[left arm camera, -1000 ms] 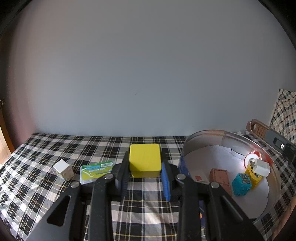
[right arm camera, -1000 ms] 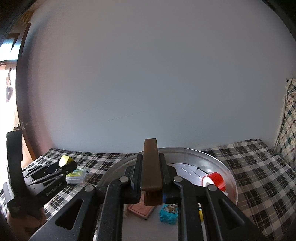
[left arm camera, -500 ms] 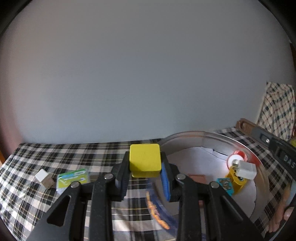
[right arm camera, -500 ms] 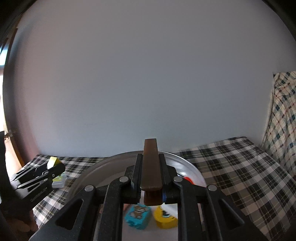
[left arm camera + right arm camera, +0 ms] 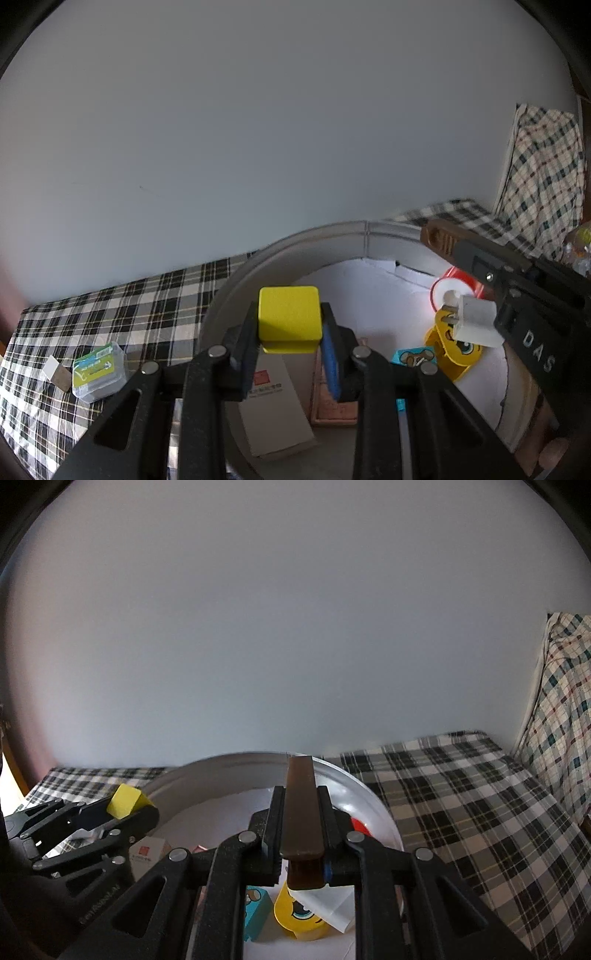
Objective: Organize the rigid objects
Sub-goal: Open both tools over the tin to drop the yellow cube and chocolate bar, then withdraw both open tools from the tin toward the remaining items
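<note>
Left gripper (image 5: 290,345) clamps the yellow block (image 5: 289,314) over the round tin (image 5: 236,280) at its 9 o'clock rim, rigid, probably light, flat-sided; right gripper (image 5: 301,840) pinches a stiff brown bar (image 5: 301,812) edgewise.

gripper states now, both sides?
Left gripper: shut on yellow block.
Right gripper: shut on brown bar.

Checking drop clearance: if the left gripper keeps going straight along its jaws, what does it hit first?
Probably the far inner wall of the round metal tin. The left gripper, shut on the yellow block, points over the tin's bare white floor; nothing stands between, though depth is unclear.
</note>
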`<state>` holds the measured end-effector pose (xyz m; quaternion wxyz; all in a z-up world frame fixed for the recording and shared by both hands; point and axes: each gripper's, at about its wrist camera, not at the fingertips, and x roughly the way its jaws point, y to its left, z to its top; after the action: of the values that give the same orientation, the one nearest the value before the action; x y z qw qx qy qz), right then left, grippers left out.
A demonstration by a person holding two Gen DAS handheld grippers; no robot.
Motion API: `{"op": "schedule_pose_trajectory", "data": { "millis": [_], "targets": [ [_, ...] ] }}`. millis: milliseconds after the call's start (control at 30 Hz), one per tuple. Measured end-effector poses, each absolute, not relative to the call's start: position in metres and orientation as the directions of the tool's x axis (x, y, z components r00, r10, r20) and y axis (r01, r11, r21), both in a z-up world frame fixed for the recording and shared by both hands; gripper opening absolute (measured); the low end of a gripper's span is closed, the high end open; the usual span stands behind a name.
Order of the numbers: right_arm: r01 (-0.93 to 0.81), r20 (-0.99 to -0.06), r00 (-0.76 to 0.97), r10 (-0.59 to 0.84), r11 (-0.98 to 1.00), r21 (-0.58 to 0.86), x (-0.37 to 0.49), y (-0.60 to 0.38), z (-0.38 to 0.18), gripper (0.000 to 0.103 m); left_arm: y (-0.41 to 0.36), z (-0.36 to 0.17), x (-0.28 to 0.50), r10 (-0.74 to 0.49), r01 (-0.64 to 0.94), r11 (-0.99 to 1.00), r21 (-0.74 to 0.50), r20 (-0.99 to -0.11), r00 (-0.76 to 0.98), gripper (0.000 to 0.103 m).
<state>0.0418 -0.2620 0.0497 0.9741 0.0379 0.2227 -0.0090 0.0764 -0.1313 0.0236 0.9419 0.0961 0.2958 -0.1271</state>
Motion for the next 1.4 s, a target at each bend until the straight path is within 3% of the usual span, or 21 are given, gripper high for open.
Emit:
{"op": "schedule_pose_trajectory", "data": {
  "millis": [233,300,333,367,433,467,533,600,767,1067,1267,1400],
  "targets": [
    [0.024,-0.483,0.876,0.012,0.997,0.068,0.05,-0.256,0.042,0.017,-0.145,0.015,0.09,-0.156,0.291,0.951,0.107,-0.647,0.747,0.032],
    [0.022,-0.482,0.876,0.016,0.997,0.073,0.052,-0.258,0.041,0.017,-0.145,0.02,0.087,-0.164,0.297,0.949,0.103,-0.644,0.748,0.058],
    [0.021,-0.482,0.876,0.018,0.997,0.075,0.052,-0.258,0.041,0.017,-0.146,0.022,0.086,-0.157,0.292,0.95,0.11,-0.639,0.753,0.081],
    [0.017,-0.484,0.875,0.023,0.997,0.08,0.054,-0.26,0.04,0.017,-0.147,0.024,0.085,-0.141,0.281,0.951,0.129,-0.628,0.766,0.094],
    [0.016,-0.468,0.883,0.038,0.994,0.112,0.052,-0.264,0.041,0.02,-0.149,0.028,0.079,-0.114,0.255,0.953,0.164,-0.584,0.803,0.102],
    [0.03,-0.465,0.885,0.029,0.992,0.119,0.052,-0.266,0.041,0.024,-0.149,0.029,0.079,-0.113,0.255,0.952,0.17,-0.577,0.809,0.102],
    [0.063,-0.474,0.88,0.009,0.989,0.135,0.052,-0.271,0.041,0.06,-0.15,0.029,0.078,-0.115,0.26,0.95,0.174,-0.58,0.807,0.102],
    [0.079,-0.444,0.896,0.007,0.981,0.175,0.047,-0.279,0.044,0.075,-0.146,0.031,0.077,-0.114,0.248,0.954,0.171,-0.558,0.822,0.102],
    [0.132,-0.355,0.934,-0.047,0.966,0.221,0.031,-0.288,0.054,0.083,-0.137,0.04,0.069,-0.124,0.222,0.965,0.137,-0.506,0.853,0.103],
    [0.172,-0.351,0.935,-0.047,0.927,0.333,0.03,-0.314,0.045,0.086,-0.103,0.033,0.052,-0.111,0.173,0.98,0.098,-0.45,0.886,0.103],
    [0.231,-0.226,0.96,-0.163,0.92,0.316,0.008,-0.308,0.047,0.086,-0.082,0.032,0.04,-0.095,0.13,0.989,0.071,-0.375,0.922,0.103],
    [0.257,-0.143,0.963,-0.229,0.941,0.221,-0.003,-0.291,0.05,0.086,-0.079,0.028,0.032,-0.083,0.121,0.988,0.097,-0.329,0.941,0.103]
  ]
}}
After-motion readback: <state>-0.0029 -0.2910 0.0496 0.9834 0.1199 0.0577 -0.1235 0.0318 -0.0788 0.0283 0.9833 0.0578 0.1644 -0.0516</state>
